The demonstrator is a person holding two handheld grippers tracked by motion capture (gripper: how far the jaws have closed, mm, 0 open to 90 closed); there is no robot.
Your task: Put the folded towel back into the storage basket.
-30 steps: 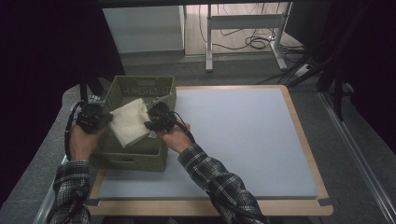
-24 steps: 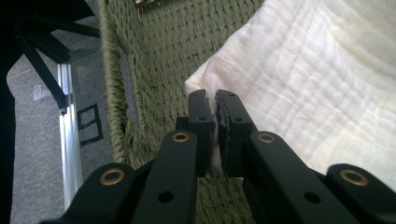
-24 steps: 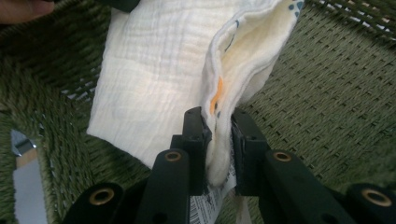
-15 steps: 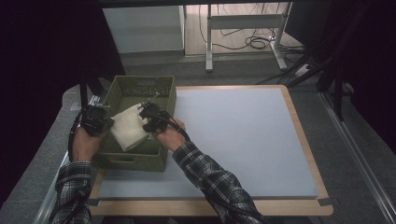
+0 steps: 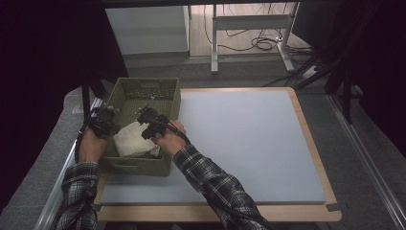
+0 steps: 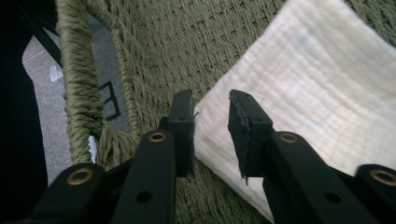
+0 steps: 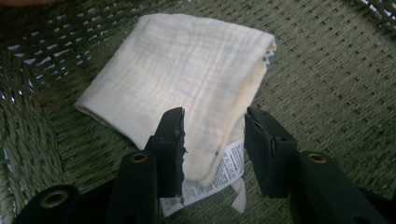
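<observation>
Cloth corner sits between your right gripper jaws, just parted, unclamped; care label half hidden. Left gripper jaws likewise freshly apart.

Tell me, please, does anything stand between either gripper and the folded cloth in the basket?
Nothing visible does. The folded cream cloth lies on the floor of the green woven basket. The left gripper and right gripper have just been opening, each with a cloth edge between its jaws, not pressed.

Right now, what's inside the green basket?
A folded cream cloth with a printed label lies on the green basket floor. Whatever may be under the cloth is covered.
</observation>
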